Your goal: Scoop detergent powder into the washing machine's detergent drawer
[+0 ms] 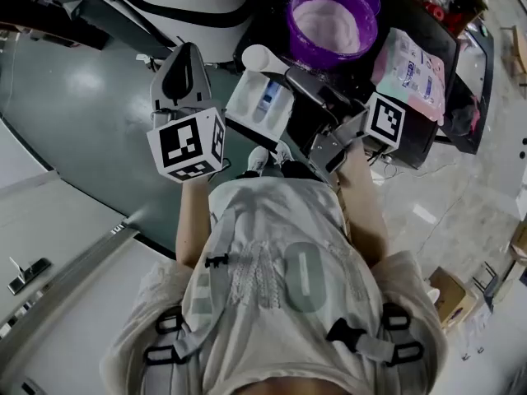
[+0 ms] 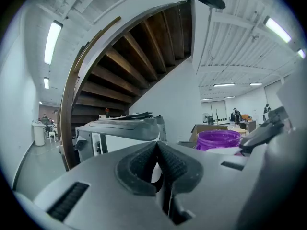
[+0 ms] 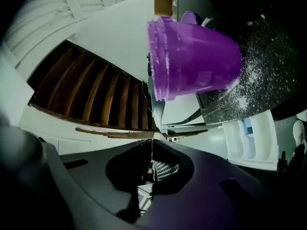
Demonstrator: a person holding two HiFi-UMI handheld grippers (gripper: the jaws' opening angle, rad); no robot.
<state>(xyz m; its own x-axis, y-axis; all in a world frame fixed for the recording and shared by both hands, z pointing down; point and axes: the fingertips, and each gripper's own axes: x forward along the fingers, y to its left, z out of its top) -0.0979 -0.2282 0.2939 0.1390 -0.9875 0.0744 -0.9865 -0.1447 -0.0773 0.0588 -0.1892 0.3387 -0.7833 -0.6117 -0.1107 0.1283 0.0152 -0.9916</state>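
A purple bucket point(image 1: 295, 8) of white detergent powder point(image 1: 333, 21) stands on a black top; it also shows in the right gripper view point(image 3: 196, 56) and the left gripper view point(image 2: 218, 139). The white detergent drawer point(image 1: 245, 97) with a blue insert is pulled out below it, and its compartments point(image 3: 249, 143) look bare. A white round scoop-like cup point(image 1: 262, 58) lies by the drawer's far end. My right gripper point(image 1: 290, 74) points at that cup, its jaws point(image 3: 151, 143) shut with nothing clearly between them. My left gripper point(image 1: 186, 54) is raised to the drawer's left, also shut point(image 2: 158, 145) and empty.
Spilled powder point(image 3: 254, 80) dusts the black top beside the bucket. A pink packet point(image 1: 409, 64) lies right of the bucket. The washing machine point(image 2: 120, 128) stands under a wooden staircase point(image 2: 129, 56). Green floor point(image 1: 74, 113) spreads left; a cardboard box point(image 1: 449, 290) sits lower right.
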